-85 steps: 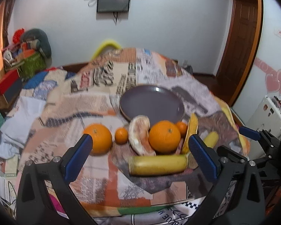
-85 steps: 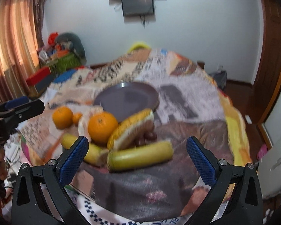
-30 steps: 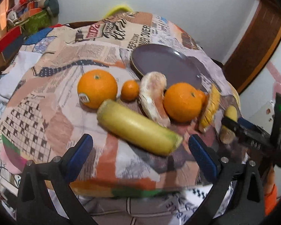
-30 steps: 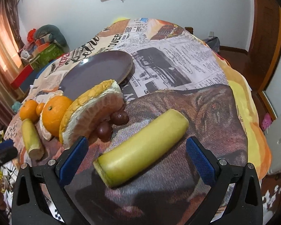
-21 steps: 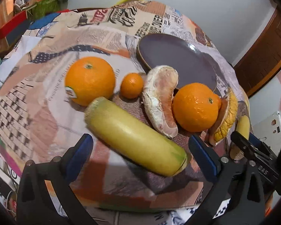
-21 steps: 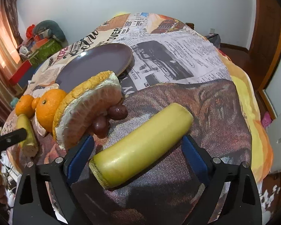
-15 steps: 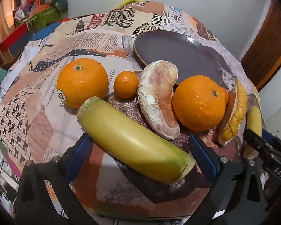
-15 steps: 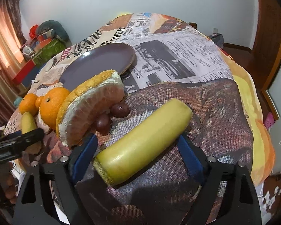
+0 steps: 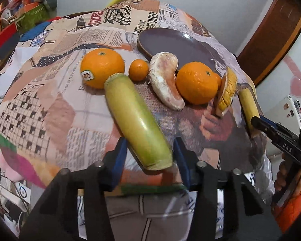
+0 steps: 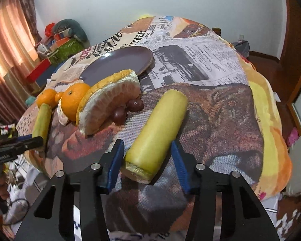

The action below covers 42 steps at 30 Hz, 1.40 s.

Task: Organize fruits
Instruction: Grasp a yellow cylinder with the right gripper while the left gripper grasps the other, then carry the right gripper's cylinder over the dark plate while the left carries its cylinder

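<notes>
My left gripper (image 9: 150,156) has its blue pads closed in around the near end of a yellow-green sugarcane piece (image 9: 136,118) lying on the table. My right gripper (image 10: 148,160) has its pads closed in around the near end of a second sugarcane piece (image 10: 158,128). Whether either pair of pads presses the cane is unclear. Beyond lie two large oranges (image 9: 102,70) (image 9: 197,85), a small tangerine (image 9: 138,72), a peeled pomelo segment (image 9: 166,80), a pomelo wedge with rind (image 10: 110,102), two dark dates (image 10: 128,108) and an empty purple plate (image 9: 176,46).
The round table carries a newspaper-print cloth (image 10: 200,60) that hangs over its edge near both grippers. Boxes and a cushion (image 10: 68,34) are piled by the curtain at far left. A wooden door (image 9: 275,40) stands at right.
Both grippers moved forward and down onto the sugarcane pieces. Their jaws narrowed from wide open to close around each piece's near end.
</notes>
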### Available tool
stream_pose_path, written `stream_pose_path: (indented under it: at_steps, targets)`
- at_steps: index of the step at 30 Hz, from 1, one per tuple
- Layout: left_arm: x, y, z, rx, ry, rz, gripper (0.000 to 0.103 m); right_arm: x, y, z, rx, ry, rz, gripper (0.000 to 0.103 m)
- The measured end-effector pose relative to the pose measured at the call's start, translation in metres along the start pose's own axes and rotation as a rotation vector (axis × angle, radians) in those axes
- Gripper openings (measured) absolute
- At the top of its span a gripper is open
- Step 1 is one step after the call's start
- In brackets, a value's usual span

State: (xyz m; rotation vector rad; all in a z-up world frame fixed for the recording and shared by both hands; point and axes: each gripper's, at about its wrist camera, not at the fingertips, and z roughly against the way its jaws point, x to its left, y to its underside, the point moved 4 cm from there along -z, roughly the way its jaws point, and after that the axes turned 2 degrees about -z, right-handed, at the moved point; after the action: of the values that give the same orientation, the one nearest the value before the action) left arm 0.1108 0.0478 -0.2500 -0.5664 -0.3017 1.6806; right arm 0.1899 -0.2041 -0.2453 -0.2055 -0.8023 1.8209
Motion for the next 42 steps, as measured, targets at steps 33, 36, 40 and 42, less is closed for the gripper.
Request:
stream_pose_path:
  at_steps: [33, 36, 40, 42]
  targets:
    - [0.003, -0.049, -0.037, 0.005, -0.080, -0.006, 0.039, -0.017, -0.028, -0.021, 0.005, -0.039, -0.062, 0.038]
    - [-0.002, -0.052, -0.024, -0.027, -0.074, -0.019, 0.038, -0.014, -0.033, -0.013, -0.025, -0.040, -0.048, 0.036]
    - [-0.012, -0.060, 0.000, -0.099, -0.084, -0.061, 0.038, -0.009, -0.045, 0.004, -0.083, -0.039, -0.030, 0.035]
    - [-0.017, -0.067, 0.014, -0.138, -0.075, -0.075, 0.038, -0.007, -0.051, 0.011, -0.108, -0.042, -0.029, 0.035]
